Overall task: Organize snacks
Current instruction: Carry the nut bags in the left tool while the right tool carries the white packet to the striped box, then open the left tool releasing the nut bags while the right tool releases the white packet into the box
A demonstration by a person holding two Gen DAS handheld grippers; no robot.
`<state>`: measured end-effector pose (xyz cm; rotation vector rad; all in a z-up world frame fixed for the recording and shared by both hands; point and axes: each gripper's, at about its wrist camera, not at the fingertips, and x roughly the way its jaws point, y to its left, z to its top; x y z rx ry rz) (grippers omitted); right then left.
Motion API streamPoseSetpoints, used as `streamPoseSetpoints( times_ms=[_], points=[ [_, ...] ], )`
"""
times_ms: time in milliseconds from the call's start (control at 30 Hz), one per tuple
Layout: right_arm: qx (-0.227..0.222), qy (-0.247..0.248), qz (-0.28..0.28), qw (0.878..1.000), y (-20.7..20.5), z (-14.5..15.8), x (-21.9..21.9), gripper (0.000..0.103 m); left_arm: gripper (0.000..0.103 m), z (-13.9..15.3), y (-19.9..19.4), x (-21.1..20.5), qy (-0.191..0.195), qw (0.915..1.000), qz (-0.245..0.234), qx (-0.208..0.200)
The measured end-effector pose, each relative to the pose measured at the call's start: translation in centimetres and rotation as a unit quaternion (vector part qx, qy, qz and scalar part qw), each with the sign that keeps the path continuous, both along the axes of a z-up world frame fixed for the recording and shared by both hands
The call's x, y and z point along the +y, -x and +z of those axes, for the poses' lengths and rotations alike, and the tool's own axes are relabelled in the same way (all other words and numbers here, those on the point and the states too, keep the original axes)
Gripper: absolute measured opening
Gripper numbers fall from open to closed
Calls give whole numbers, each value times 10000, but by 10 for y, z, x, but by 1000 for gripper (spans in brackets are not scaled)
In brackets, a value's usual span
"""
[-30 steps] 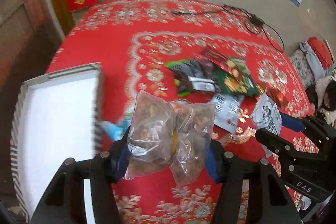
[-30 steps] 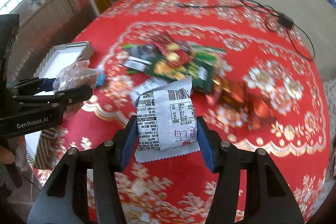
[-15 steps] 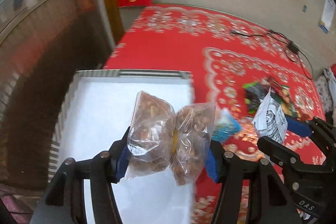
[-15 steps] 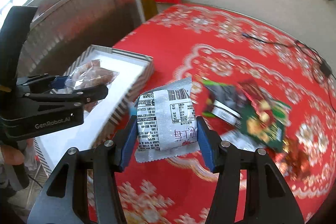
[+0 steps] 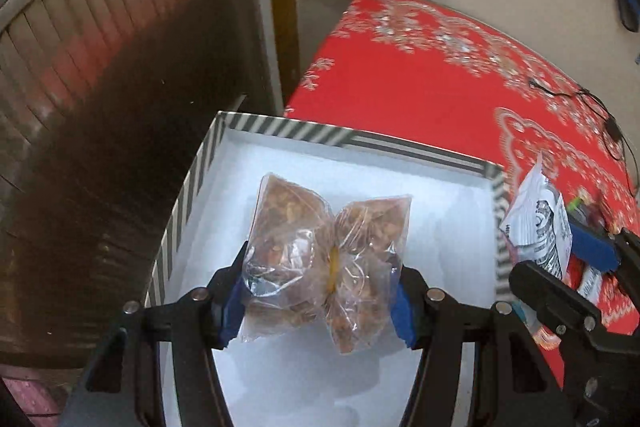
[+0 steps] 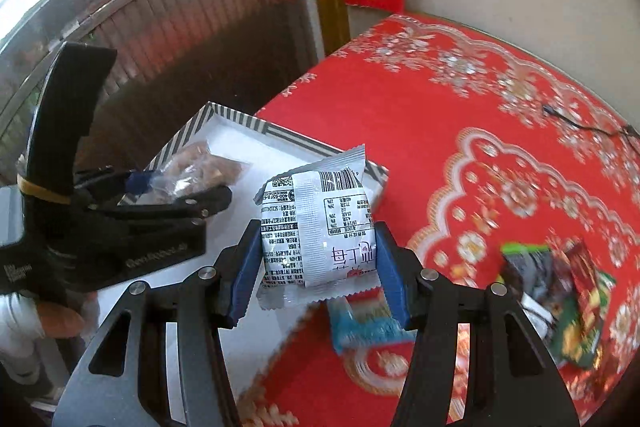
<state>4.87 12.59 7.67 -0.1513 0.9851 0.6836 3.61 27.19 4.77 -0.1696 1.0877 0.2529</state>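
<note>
the left tongs [image 5: 320, 291] clamp a clear bag of brown snacks [image 5: 324, 259] above the striped box [image 5: 360, 139]. the right tongs [image 6: 318, 267] grip a white packet [image 6: 316, 227] over the box's edge on the red desk [image 6: 460, 131].

Clear, crinkly glossy plastic bag [image 5: 326, 259] of brown pieces; white printed foil-like packet [image 6: 318, 229] with slight sheen; matt white box [image 5: 352, 143] of striped cardboard; red cloth table cover [image 6: 460, 131] with shiny silver-gold pattern; matt black plastic gripper fingers [image 5: 444, 307], blue pads
</note>
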Motion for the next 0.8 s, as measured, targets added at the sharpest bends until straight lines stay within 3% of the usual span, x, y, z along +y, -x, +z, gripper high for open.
streamPoseSetpoints(
  times_ms=[533, 700, 800],
  points=[
    [264, 472, 316, 9980, -22, -42, 49, 54, 65, -22, -14, 26, -50, 9990, 430, 141],
    [171, 489, 350, 9980, -21, -49, 54, 57, 80, -25, -17, 28, 3, 9988, 464, 168],
    [155, 410, 392, 9983, -20, -48, 54, 59, 85, -25, -16, 30, 64, 9986, 502, 152]
  ],
)
